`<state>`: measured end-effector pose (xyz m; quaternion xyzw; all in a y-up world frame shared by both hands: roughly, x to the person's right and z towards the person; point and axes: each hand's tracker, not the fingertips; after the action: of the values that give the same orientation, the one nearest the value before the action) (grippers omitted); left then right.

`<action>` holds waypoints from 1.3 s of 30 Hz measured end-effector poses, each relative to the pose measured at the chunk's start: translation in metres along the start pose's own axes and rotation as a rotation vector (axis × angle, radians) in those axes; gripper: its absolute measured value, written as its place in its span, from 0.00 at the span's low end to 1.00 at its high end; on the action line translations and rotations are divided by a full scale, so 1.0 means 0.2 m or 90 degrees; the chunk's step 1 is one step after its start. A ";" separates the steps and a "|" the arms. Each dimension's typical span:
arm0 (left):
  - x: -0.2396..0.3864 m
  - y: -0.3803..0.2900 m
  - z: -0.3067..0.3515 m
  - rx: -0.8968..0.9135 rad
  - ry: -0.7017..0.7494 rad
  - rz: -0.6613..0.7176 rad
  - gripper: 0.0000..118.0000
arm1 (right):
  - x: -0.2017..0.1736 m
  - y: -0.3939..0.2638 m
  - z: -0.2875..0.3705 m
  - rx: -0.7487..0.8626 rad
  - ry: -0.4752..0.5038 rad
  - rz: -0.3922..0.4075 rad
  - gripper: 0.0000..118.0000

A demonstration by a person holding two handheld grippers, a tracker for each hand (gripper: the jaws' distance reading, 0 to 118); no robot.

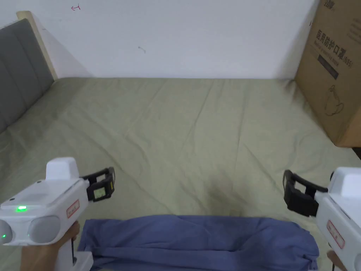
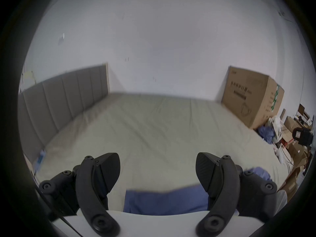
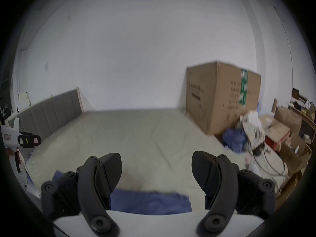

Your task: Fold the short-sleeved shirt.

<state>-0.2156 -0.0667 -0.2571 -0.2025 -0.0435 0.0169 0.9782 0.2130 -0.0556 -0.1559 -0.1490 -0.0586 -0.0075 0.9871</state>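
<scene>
Shirt (image 1: 197, 240) is showing as soft matt blue cloth, creasing in loose folds; bed (image 1: 183, 141) sheet is reading as thin matt olive fabric, wrinkling lightly. Left gripper (image 2: 157, 172) and right gripper (image 3: 156, 170) are looking like smooth white semi-gloss plastic with black matt plastic fingers (image 2: 204, 170), pads finely ribbed. Cardboard box (image 1: 335, 74) is presenting plain matt brown paperboard, headboard (image 1: 17, 74) grey padded upholstery.

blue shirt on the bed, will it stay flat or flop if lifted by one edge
The blue shirt lies in soft, creased folds, so it will likely droop and sag. It looks thin, probably light. On the wrinkled sheet it may drag rather than slide.
</scene>
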 end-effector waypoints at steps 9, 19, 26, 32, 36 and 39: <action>0.17 0.05 0.05 0.128 0.014 0.004 0.73 | -0.20 0.09 0.02 0.093 -0.049 0.039 0.72; 0.16 -0.02 0.05 0.139 -0.027 0.033 0.00 | -0.21 0.06 0.04 0.113 -0.064 0.047 0.00; 0.11 -0.01 0.01 0.067 -0.018 -0.013 0.00 | -0.20 0.05 0.00 0.104 -0.060 0.044 0.00; -0.17 -0.13 -0.17 -0.137 -0.114 0.078 0.00 | -0.21 0.03 -0.05 0.086 -0.053 0.048 0.00; -0.41 -0.28 -0.28 -0.240 -0.146 0.160 0.00 | -0.22 0.01 -0.09 0.065 -0.047 0.050 0.00; -0.57 -0.39 -0.36 -0.320 -0.186 0.209 0.01 | -0.23 -0.01 -0.11 0.053 -0.050 0.048 0.00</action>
<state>-0.3205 -0.1733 -0.3011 -0.4374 -0.1528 0.1922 0.8651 0.1707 -0.0641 -0.1822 -0.1104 -0.0919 0.0378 0.9889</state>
